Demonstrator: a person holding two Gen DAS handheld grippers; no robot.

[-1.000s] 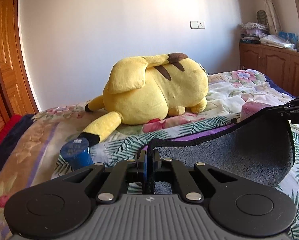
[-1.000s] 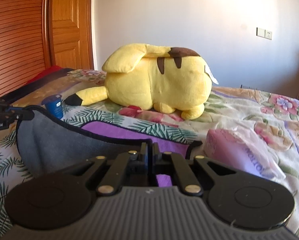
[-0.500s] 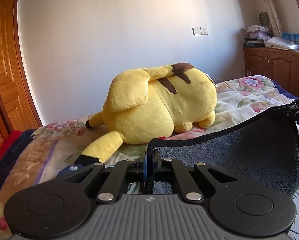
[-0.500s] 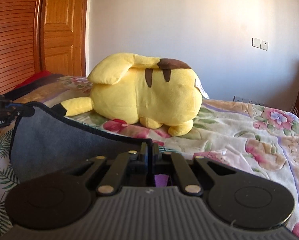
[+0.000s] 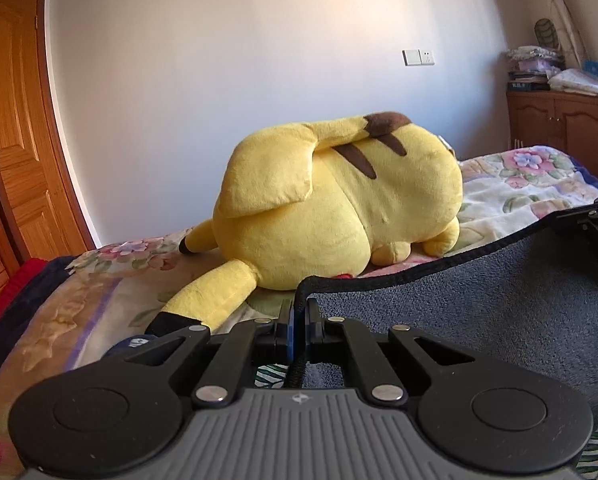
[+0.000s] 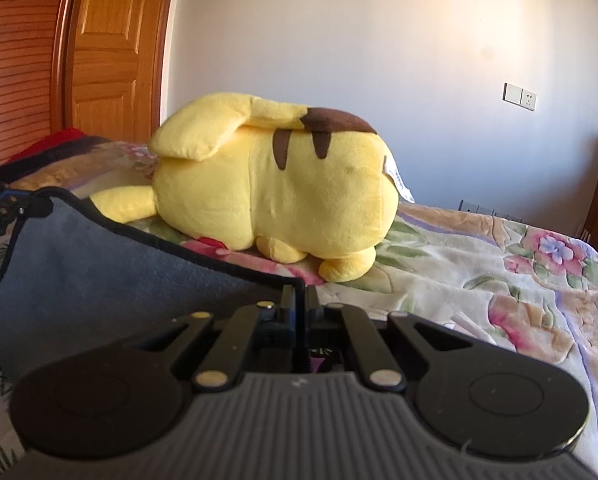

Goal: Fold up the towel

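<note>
Across the floral quilted bed [image 6: 479,248], in front of the big yellow plush toy [image 5: 339,208], the grey terry towel with black edging [image 5: 479,320] hangs lifted, its top edge stretched sideways between both tools. The left gripper [image 5: 299,312] and right gripper [image 6: 299,300] each pinch one upper corner with closed fingers, equally near; I judge the next move must carry this edge forward.

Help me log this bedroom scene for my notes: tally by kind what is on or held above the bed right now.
Gray towel: 1, a corner pinched in each gripper
Yellow plush toy: 1
Floral bedspread: 1
Blue object by the plush's ear tip: 1, mostly hidden
Grippers: 2, left gripper and right gripper
Total: 6
</note>
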